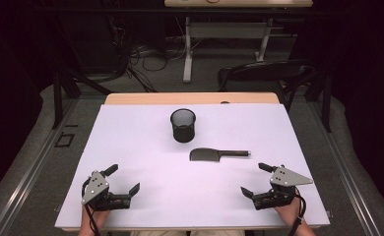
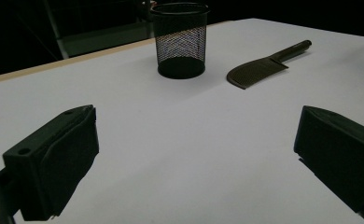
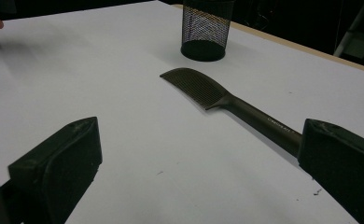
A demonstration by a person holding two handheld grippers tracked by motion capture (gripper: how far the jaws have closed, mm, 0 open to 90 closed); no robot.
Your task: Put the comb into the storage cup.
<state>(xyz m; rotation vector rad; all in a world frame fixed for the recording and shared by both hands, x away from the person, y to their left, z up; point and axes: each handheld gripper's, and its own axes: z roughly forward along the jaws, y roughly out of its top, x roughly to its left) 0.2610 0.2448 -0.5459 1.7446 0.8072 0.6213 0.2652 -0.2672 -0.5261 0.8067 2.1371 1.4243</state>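
High view: at the near left of the white counter (image 1: 131,147) the left hand-held gripper (image 1: 125,179) rests with jaws wide, holding nothing. The black mesh cup (image 1: 183,125) stands upright at centre, mouth up, likely to receive the comb. The black comb (image 1: 218,155) lies flat just before it, handle pointing right, within reach of the right hand-held gripper (image 1: 255,179), also wide and empty.

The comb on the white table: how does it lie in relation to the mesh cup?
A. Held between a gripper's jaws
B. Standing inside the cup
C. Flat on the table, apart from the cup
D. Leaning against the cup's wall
C: the comb lies flat on the table, nearer the person than the upright mesh cup, with bare table between them.
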